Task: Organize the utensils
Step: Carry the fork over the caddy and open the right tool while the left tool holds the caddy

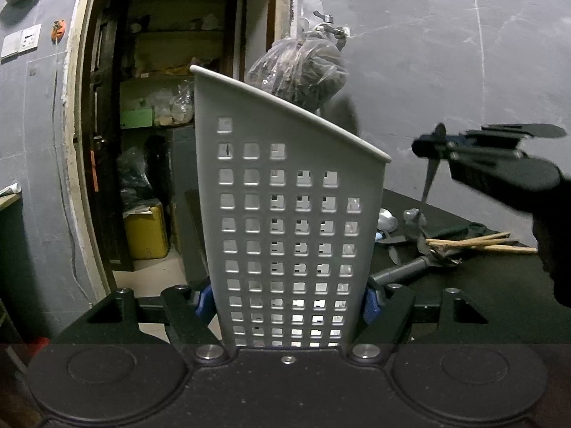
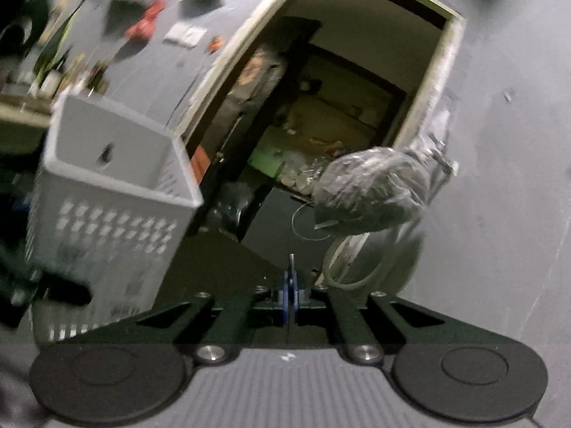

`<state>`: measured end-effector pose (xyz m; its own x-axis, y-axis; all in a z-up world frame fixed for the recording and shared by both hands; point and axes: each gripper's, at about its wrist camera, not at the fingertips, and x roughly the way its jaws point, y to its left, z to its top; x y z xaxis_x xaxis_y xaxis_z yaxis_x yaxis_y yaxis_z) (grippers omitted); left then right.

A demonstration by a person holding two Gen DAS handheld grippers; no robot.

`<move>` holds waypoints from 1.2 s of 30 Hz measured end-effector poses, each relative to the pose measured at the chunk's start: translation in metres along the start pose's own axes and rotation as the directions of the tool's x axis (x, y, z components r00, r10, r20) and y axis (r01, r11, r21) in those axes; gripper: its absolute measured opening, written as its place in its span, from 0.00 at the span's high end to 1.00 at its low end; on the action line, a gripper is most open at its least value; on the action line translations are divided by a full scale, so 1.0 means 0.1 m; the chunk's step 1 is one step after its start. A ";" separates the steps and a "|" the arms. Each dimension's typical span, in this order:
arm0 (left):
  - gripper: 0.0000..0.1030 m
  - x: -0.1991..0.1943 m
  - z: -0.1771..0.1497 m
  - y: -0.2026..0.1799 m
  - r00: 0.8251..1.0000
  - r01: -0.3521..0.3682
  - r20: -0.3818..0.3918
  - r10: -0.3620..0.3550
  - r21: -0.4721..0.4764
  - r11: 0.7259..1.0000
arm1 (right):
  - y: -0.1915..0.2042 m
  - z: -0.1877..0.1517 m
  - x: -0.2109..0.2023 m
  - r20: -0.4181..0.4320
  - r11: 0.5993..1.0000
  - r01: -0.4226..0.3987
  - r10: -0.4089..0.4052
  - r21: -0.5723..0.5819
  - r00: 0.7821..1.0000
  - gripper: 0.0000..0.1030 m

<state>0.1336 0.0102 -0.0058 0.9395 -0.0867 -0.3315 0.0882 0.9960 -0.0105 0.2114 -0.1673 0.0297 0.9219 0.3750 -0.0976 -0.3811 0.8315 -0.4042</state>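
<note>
The left gripper (image 1: 285,303) clamps one white holder (image 1: 289,214) upright above the table (image 1: 481,285). The right gripper (image 2: 291,294), raised and rolled, pinches one spoon (image 1: 428,185); three chopsticks (image 1: 478,242) lie on the table.

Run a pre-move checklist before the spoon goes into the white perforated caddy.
1. Left gripper clamped on the white perforated plastic utensil caddy: ok, blue pads press both sides.
2. Caddy upright on the black table: ok.
3. Right gripper shut on the thin metal spoon: ok, handle pinched, bowl hanging down.
4. Spoon above the caddy's rim: not ok, it hangs off to the side.
5. Caddy interior free: cannot tell, only part shows.
6. Remaining wooden chopsticks and utensils clear of the path: ok.
</note>
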 end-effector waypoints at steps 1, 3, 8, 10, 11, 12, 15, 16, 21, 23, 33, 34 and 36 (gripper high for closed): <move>0.27 -0.03 -0.01 -0.01 1.000 0.004 -0.003 -0.004 0.000 1.000 | -0.07 0.02 0.00 -0.001 0.999 0.002 -0.001 0.037 1.000 0.97; 0.27 -0.08 -0.03 -0.02 1.000 0.022 -0.009 -0.022 -0.006 1.000 | -0.21 0.05 0.01 -0.007 0.993 0.003 -0.003 0.115 1.000 0.97; 0.27 -0.20 -0.07 -0.07 0.999 0.039 -0.017 -0.039 0.004 0.999 | -0.50 0.14 0.11 -0.021 0.968 0.019 -0.014 0.249 1.000 0.97; 0.27 -0.24 -0.09 -0.10 0.999 0.042 -0.017 -0.042 0.010 0.999 | -0.57 0.17 0.12 -0.026 0.960 0.027 -0.020 0.278 0.999 0.97; 0.27 -0.25 -0.09 -0.11 0.999 0.043 -0.018 -0.043 0.012 0.999 | -0.59 0.19 0.11 -0.027 0.958 0.031 -0.025 0.286 0.999 0.97; 0.27 -0.26 -0.10 -0.12 0.999 0.043 -0.020 -0.043 0.016 0.999 | -0.60 0.22 0.11 -0.027 0.956 0.038 -0.032 0.290 0.999 0.97; 0.27 -0.28 -0.10 -0.14 0.999 0.041 -0.022 -0.041 0.021 0.999 | -0.64 0.30 0.08 -0.017 0.956 0.056 -0.053 0.289 0.998 0.97; 0.27 -0.28 -0.09 -0.14 0.999 0.040 -0.023 -0.039 0.022 0.999 | -0.62 0.31 0.06 -0.015 0.955 0.056 -0.054 0.292 0.998 0.97; 0.27 -0.28 -0.09 -0.14 0.999 0.041 -0.023 -0.041 0.022 0.999 | -0.64 0.40 0.01 0.007 0.950 0.039 -0.043 0.311 0.999 0.97; 0.27 -0.28 -0.10 -0.14 0.999 0.042 -0.022 -0.041 0.022 0.999 | -0.63 0.44 -0.01 0.013 0.950 0.035 -0.041 0.311 0.999 0.97; 0.27 -0.29 -0.10 -0.14 0.999 0.042 -0.023 -0.042 0.020 0.999 | -0.79 0.89 -0.35 0.148 0.910 -0.087 0.029 0.405 0.989 0.97; 0.27 -0.29 -0.10 -0.14 0.999 0.042 -0.023 -0.042 0.021 0.999 | -0.81 0.95 -0.40 0.175 0.902 -0.117 0.047 0.416 0.983 0.97; 0.27 -0.29 -0.10 -0.14 0.999 0.043 -0.024 -0.042 0.022 0.999 | -0.85 1.06 -0.48 0.229 0.879 -0.183 0.087 0.440 0.970 0.97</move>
<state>0.1021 -0.0009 -0.0059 0.9269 -0.1280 -0.3529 0.1353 0.9908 -0.0039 0.1925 -0.2123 0.1656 0.8445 0.5298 0.0785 -0.5345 0.8428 0.0623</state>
